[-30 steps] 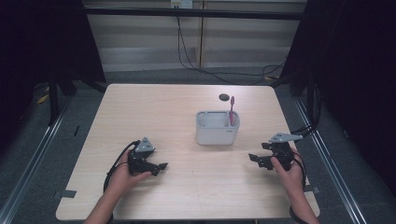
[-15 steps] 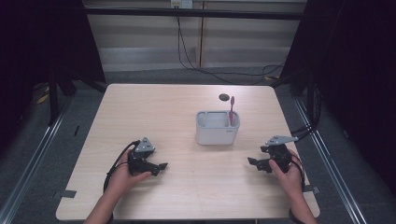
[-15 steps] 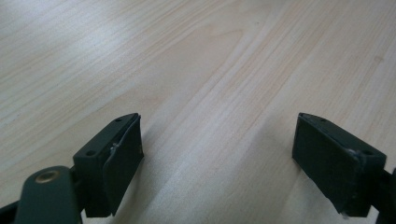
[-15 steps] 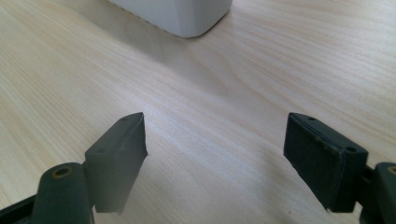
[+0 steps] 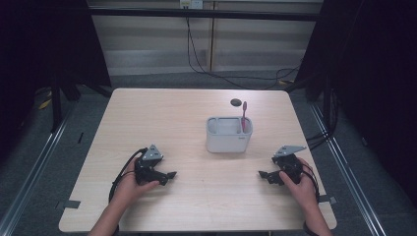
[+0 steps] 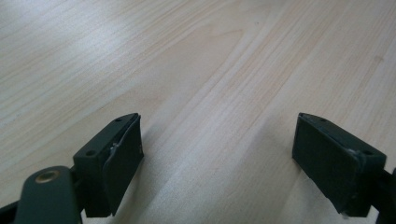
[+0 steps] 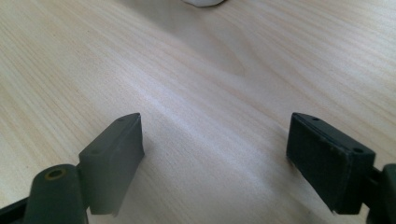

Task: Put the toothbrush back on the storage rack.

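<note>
A pale grey holder point(image 5: 229, 134) with two compartments stands right of the table's middle. A pink toothbrush point(image 5: 243, 116) stands upright in its right compartment. My left gripper point(image 5: 170, 175) rests low on the table at the front left, held by a hand, open with nothing between its jaws point(image 6: 218, 154). My right gripper point(image 5: 262, 174) rests at the front right, also open and empty point(image 7: 215, 154), its jaws pointing left. The holder's bottom edge point(image 7: 203, 2) peeks in at the top of the right gripper view.
A small dark round object point(image 5: 236, 102) lies on the table behind the holder. The light wooden table point(image 5: 162, 123) has bare room on its left half and along the front between the grippers. Rails and cables run beside the table.
My right gripper has drifted slightly down toward the front edge and settled lower. The left gripper, holder and toothbrush have not moved.
</note>
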